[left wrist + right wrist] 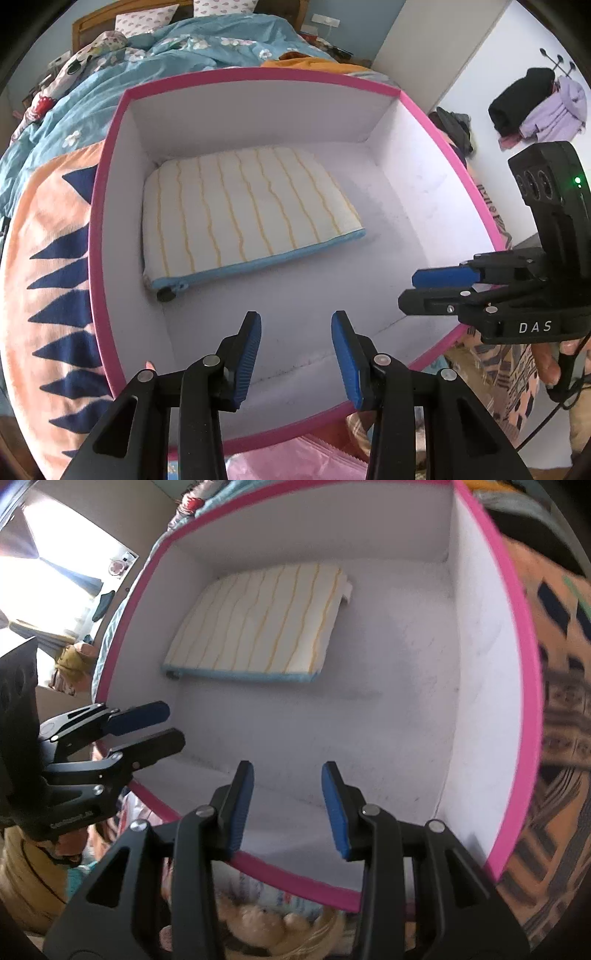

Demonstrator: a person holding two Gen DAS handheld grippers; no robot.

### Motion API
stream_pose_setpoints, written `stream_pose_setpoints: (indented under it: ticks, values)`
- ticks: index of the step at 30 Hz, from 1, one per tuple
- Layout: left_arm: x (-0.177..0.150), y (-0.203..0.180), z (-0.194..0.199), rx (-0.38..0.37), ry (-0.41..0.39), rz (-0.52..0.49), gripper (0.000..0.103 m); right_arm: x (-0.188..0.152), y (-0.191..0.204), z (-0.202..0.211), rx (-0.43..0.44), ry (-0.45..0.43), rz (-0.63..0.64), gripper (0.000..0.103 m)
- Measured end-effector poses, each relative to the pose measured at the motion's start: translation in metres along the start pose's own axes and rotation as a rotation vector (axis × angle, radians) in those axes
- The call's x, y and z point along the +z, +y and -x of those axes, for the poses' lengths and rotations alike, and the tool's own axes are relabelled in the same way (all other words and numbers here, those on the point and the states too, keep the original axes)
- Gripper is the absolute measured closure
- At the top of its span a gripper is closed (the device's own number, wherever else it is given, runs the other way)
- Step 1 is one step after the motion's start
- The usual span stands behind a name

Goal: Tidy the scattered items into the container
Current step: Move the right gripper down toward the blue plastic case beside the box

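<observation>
A white box with a pink rim (pixel 110 147) stands on the bed, and its rim (pixel 532 664) also shows in the right wrist view. Inside, against the far left wall, lies a flat white pouch (pixel 243 214) with yellow wavy stripes and a blue zip edge; the right wrist view has the pouch (pixel 266 627) too. My left gripper (pixel 295 332) hangs open over the box's near edge with nothing between its blue pads. My right gripper (pixel 287 786) is open and empty over the near rim. Each sees the other: right gripper (pixel 408 290), left gripper (pixel 173 725).
The box rests on an orange blanket with navy triangles (pixel 55 295). A blue floral quilt (pixel 166 55) is heaped behind it. A pink item (pixel 295 461) and a pale plush toy (pixel 266 923) lie below the near rim. Clothes hang on a rack (pixel 535 107) at the right.
</observation>
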State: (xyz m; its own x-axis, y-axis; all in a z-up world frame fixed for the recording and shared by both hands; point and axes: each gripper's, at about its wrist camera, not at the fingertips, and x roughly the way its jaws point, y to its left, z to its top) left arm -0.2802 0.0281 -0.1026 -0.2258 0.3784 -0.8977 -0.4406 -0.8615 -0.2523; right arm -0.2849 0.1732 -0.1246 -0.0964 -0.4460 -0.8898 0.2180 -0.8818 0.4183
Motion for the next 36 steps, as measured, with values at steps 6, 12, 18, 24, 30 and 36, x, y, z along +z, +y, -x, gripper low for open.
stream_pose_setpoints:
  ticks: [6,12,18,24,30,36]
  values:
    - [-0.007,0.002,0.007,-0.039,0.003,0.039,0.064,-0.009,0.0,0.005,0.075,0.013,-0.04,0.062]
    - [-0.014,0.001,0.02,-0.033,-0.003,0.034,0.063,-0.016,0.004,0.011,0.077,-0.02,-0.036,0.062]
    - [-0.013,0.006,0.022,-0.014,-0.007,0.059,0.059,-0.02,0.007,0.027,0.037,-0.086,-0.019,0.062]
    - [-0.007,0.005,0.015,0.0,0.002,0.061,0.058,-0.028,0.01,0.043,0.025,-0.143,-0.008,0.062]
    - [-0.011,0.0,0.018,0.008,0.02,0.084,0.058,-0.036,0.007,0.06,0.026,-0.208,-0.007,0.062]
    - [-0.014,0.0,0.026,0.0,-0.009,0.091,0.058,-0.045,0.012,0.068,0.039,-0.234,0.033,0.062]
